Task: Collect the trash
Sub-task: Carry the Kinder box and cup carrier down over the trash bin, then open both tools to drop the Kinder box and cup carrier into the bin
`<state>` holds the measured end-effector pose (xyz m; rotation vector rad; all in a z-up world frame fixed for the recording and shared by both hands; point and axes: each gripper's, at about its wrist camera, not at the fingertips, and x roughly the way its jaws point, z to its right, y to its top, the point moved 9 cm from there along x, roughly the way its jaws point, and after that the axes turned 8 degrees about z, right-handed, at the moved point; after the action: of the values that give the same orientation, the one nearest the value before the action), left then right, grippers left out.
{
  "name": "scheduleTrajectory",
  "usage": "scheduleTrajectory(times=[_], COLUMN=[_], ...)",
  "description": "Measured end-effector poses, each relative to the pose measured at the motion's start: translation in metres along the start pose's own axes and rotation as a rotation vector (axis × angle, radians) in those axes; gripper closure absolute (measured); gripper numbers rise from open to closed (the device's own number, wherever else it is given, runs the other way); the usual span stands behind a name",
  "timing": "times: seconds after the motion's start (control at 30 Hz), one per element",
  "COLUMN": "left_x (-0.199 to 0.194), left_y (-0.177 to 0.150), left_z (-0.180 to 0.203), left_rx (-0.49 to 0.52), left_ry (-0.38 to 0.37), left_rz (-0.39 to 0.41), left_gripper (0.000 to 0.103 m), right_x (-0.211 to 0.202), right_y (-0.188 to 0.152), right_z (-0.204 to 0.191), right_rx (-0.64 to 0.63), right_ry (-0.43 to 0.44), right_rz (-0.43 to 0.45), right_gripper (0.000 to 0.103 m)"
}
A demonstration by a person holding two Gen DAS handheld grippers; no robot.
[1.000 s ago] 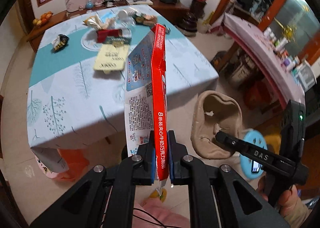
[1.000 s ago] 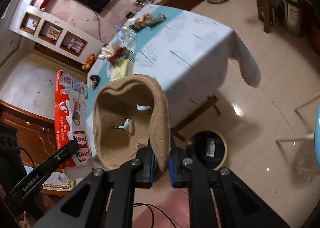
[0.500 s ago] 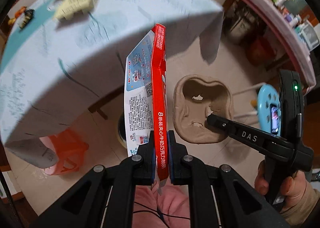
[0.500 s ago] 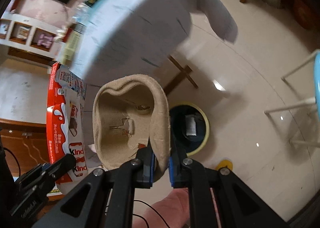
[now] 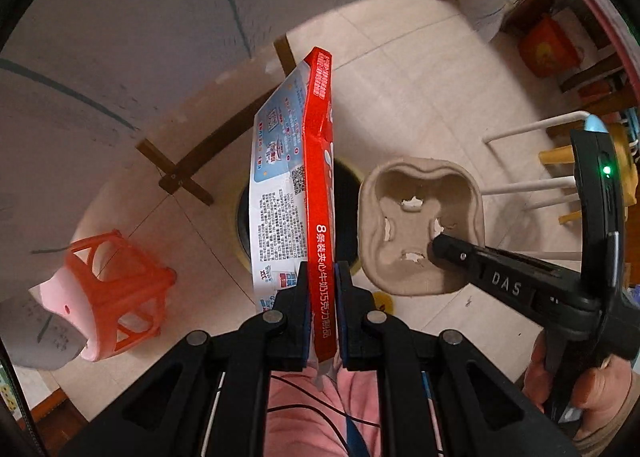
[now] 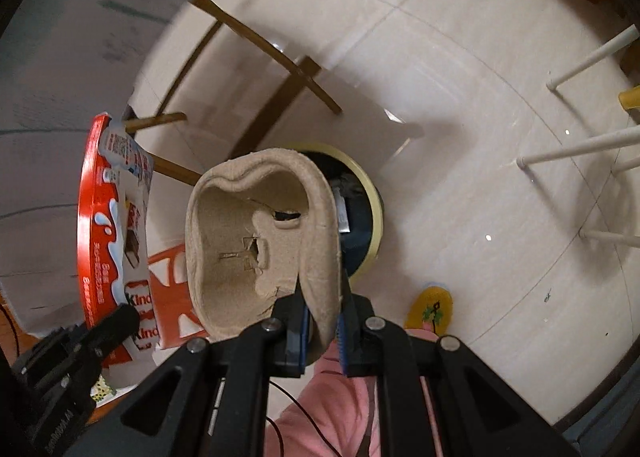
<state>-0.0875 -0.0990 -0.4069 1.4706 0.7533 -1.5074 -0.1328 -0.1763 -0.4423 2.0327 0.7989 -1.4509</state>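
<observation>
My left gripper [image 5: 322,289] is shut on a flat red and white Kinder chocolate box [image 5: 296,177], held on edge; the box also shows in the right wrist view [image 6: 116,233]. My right gripper [image 6: 322,313] is shut on the rim of a brown pulp cup carrier [image 6: 256,241], which also shows in the left wrist view [image 5: 420,225]. Both items hang over the floor, above a round bin with a yellowish rim [image 6: 368,217]. The bin sits behind the box in the left wrist view [image 5: 348,193] and is partly hidden.
The tablecloth-draped table [image 5: 120,37] with crossed wooden legs [image 5: 180,173] stands just beyond the bin. An orange plastic stool [image 5: 116,289] is on the left. A stool with white legs [image 6: 580,153] is on the right. A yellow slipper [image 6: 430,309] lies near my feet.
Both grippers have tilted down from the tabletop toward the floor, carrying the box and the cup carrier over the bin. Both grips are unchanged.
</observation>
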Motion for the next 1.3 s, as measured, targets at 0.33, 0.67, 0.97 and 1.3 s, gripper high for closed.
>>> scheduleTrajectory(times=[0.33, 0.67, 0.97, 1.3], left_x=[0.061, 0.069, 0.036, -0.055], left_y=[-0.001, 0.006, 0.006, 0.010], left_z=[-0.019, -0.036, -0.044, -0.033], left_rx=[0.036, 0.019, -0.004, -0.071], left_ry=[0.038, 0.098, 0.157, 0.161], left_rz=[-0.025, 0.016, 0.089, 0.179], left_gripper=[0.085, 0.044, 0.044, 0.044], right_x=[0.076, 0.119, 0.096, 0.028], right_y=[-0.013, -0.005, 0.001, 0.001], right_z=[0.000, -0.003, -0.014, -0.033], right_rx=[-0.033, -0.053, -0.049, -0.080], right_ry=[-0.043, -0.013, 0.033, 0.061], right_rz=[-0.046, -0.065, -0.018, 0.042], right_gripper=[0.092, 0.081, 0.065, 0.065])
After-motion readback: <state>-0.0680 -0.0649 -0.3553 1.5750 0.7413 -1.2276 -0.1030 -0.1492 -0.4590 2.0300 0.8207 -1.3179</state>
